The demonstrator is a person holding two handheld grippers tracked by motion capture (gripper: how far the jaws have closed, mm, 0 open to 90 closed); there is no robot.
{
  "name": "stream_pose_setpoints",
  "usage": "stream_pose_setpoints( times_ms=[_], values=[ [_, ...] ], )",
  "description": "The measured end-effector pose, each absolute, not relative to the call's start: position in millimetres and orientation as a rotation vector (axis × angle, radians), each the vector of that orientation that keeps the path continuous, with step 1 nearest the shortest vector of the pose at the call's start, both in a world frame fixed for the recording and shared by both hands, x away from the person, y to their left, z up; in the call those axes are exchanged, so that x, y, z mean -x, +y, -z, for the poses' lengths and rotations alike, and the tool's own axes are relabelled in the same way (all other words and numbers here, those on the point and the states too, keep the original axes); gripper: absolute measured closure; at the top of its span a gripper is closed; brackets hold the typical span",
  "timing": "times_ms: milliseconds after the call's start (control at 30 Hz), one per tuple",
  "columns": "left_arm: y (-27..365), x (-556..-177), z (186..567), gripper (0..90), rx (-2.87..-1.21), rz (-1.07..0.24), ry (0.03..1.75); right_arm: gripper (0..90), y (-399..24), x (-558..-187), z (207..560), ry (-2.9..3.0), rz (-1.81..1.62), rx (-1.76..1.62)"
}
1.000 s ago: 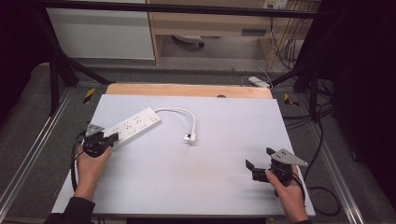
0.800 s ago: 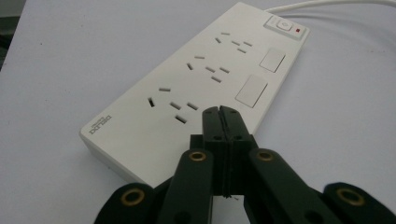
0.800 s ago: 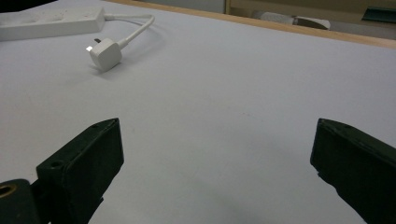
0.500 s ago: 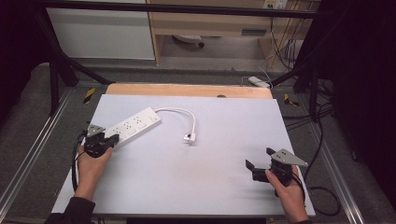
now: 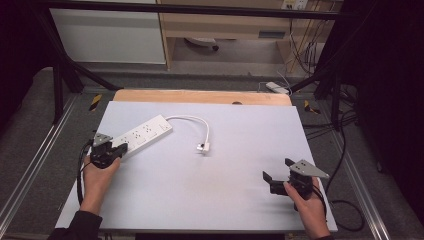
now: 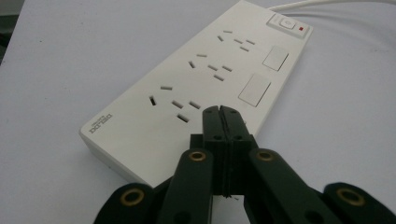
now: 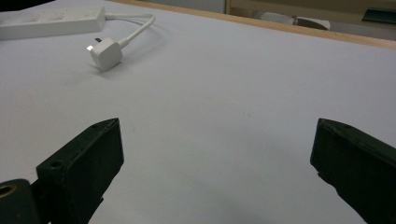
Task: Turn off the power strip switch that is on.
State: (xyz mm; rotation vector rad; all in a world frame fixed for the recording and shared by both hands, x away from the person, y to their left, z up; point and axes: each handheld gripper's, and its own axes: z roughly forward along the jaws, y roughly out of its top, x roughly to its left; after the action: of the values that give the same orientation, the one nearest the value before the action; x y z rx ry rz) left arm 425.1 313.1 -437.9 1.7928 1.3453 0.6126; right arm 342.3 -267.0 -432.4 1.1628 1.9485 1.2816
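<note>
a white-topped table (image 5: 240, 170) with a bare wooden strip (image 5: 200, 96) along its far edge carries a white power strip (image 5: 142, 135) lying flat and askew at the left. its white cable (image 5: 192, 120) loops right across the surface and ends in a white plug (image 5: 203, 147) resting near the table's middle.

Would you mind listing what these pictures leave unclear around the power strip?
- Power strip, left gripper view: the shut left hand-held gripper covers its near edge, so contact cannot be judged.
- Brand lettering, same view: too small to read.
- Plug, right gripper view: prongs face away, count unclear.
- Strip's near end, high view: hidden behind that gripper.
</note>
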Motion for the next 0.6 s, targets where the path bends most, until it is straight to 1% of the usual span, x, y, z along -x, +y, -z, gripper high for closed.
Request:
stream_pose_setpoints(
  times_ms=[600],
  values=[
    [312.6, -424.9, 438.2, 90.0, -1.804, -0.614, 1.335, 3.1, -267.3, -341.7, 432.2, 1.952, -1.281, -1.161]
  ],
)
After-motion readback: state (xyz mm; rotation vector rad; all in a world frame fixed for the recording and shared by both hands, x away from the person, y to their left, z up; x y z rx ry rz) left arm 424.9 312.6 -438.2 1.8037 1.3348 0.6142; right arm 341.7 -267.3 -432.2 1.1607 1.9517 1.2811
